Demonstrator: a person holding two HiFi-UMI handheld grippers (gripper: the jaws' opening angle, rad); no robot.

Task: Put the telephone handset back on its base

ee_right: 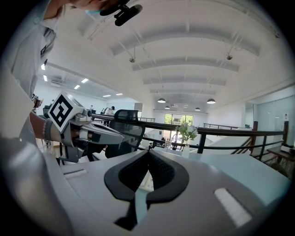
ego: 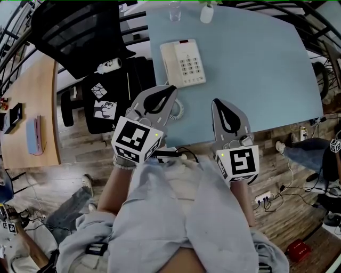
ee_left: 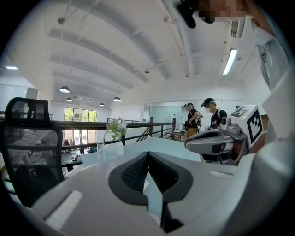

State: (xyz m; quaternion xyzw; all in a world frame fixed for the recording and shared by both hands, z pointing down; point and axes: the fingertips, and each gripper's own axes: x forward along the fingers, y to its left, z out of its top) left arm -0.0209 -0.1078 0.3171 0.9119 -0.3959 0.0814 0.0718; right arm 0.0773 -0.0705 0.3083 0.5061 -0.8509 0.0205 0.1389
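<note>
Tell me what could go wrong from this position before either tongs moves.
1. The coiled cord lies at the near edge of the table, right beside the left tongs. Moving forward may snag it and drag the telephone.
2. The left tongs and the right tongs are both shut and empty. Reaching in unopened would likely shove the telephone toward the glass and vase behind it.

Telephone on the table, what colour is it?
The telephone is off-white; it shows best in the head view.
</note>
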